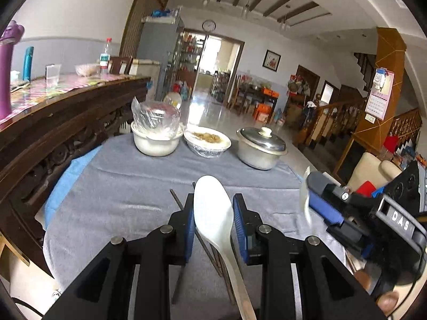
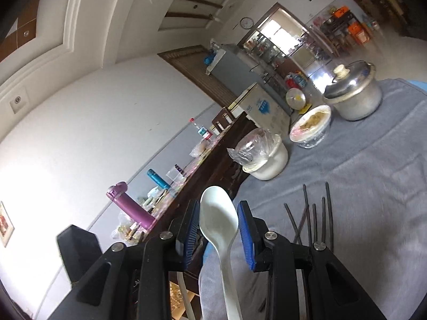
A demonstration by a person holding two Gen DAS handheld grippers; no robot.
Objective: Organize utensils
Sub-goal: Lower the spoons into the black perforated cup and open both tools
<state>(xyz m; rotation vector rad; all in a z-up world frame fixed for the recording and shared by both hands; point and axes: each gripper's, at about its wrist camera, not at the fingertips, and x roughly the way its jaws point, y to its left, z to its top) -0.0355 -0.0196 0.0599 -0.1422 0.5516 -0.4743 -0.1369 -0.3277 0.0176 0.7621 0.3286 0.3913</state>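
Both hands loaded. Left gripper (image 1: 213, 213) has a white plastic spoon (image 1: 213, 213) running lengthwise between its blue pads; handle passes back under the camera. The pads stand just beside the bowl and I cannot see them pressing it, so any pinch would be lower on the handle, out of sight; I cannot tell whether it is truly clamped. Right gripper (image 2: 218, 226) shows the same picture with a second white spoon (image 2: 218, 218): bowl up between the pads, handle trailing back, contact not visible.

Dark chopsticks (image 2: 312, 218) lie loose in a fanned bunch on the grey cloth (image 1: 128, 176), just beside the right gripper; two more ends (image 1: 184, 205) show under the left one.

At the far edge of the cloth: white bowl with a plastic bag in it (image 1: 156, 138), film-covered glass dish of food (image 1: 206, 140), lidded aluminium pot (image 1: 260, 146).

Judgement on the step: spoons are being carried, not yet placed.

To do it well:
- keep both spoons level and bowl-forward, no wrist roll (smooth plastic handle will likely pivot in a light pinch);
- lay them side by side, bowls the same way, near the chopsticks;
- keep the two grippers apart (right one sits close at the left view's edge);
- stay clear of the bunched chopsticks when lowering.
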